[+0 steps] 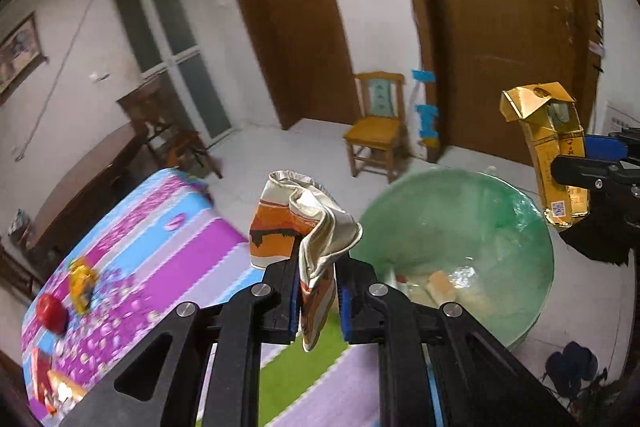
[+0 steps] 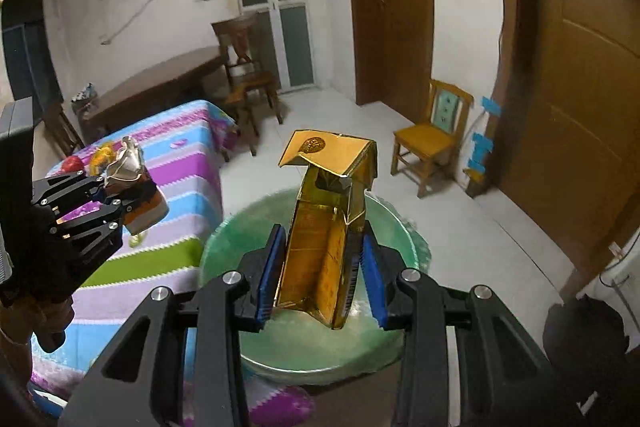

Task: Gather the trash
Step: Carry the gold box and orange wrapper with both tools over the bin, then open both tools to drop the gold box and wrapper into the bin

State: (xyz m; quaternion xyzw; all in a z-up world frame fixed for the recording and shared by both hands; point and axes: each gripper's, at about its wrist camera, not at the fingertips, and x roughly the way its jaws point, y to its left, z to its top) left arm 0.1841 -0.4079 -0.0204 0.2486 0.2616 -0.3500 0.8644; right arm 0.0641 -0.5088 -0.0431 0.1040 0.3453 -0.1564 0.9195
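Observation:
My left gripper [image 1: 319, 281] is shut on a crumpled orange and white snack wrapper [image 1: 308, 227], held just left of the green-lined trash bin [image 1: 500, 211]. The same wrapper [image 2: 128, 163] and left gripper [image 2: 120, 195] show at the left of the right wrist view, over the striped table. My right gripper [image 2: 320, 267] is shut on an opened gold carton [image 2: 324, 223], held upright directly over the bin [image 2: 240, 231]. In the left wrist view that gold carton [image 1: 552, 155] hangs at the far right, above the bin's far rim. Several scraps lie at the bin's bottom.
A table with a striped purple, blue and green cloth [image 1: 132, 227] carries a red apple [image 1: 52, 311] and a yellow wrapper [image 1: 82, 283]. A yellow wooden chair [image 1: 376, 123] stands by brown doors. A dark wooden table [image 2: 160, 87] and chair stand farther back.

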